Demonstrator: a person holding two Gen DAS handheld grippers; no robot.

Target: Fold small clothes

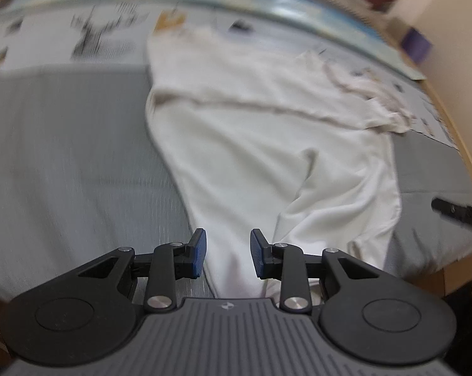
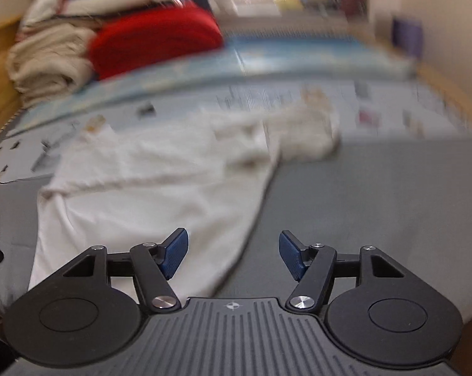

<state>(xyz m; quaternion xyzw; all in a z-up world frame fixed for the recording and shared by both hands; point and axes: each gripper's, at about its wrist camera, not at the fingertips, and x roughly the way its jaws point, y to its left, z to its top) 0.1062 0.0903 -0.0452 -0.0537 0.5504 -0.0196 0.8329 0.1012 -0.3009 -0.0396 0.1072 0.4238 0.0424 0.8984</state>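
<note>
A white garment [image 1: 251, 131] lies spread on a grey mat [image 1: 63, 156], partly folded with a crease across its middle and a rumpled end at the far right. My left gripper [image 1: 228, 255] is open, its blue pads just above the garment's near edge. In the right wrist view the same garment [image 2: 148, 194] lies ahead and to the left. My right gripper [image 2: 233, 258] is open and empty over the garment's near right corner and the mat [image 2: 377, 203]. The right gripper's tip shows at the left wrist view's right edge [image 1: 458, 214].
Newspaper sheets [image 1: 79, 37] cover the far part of the surface. A red folded cloth [image 2: 154, 47] and a pile of beige and white laundry [image 2: 48, 59] sit at the back left. A wooden edge [image 1: 468, 163] runs along the right. A purple object [image 2: 406, 39] stands by the wall.
</note>
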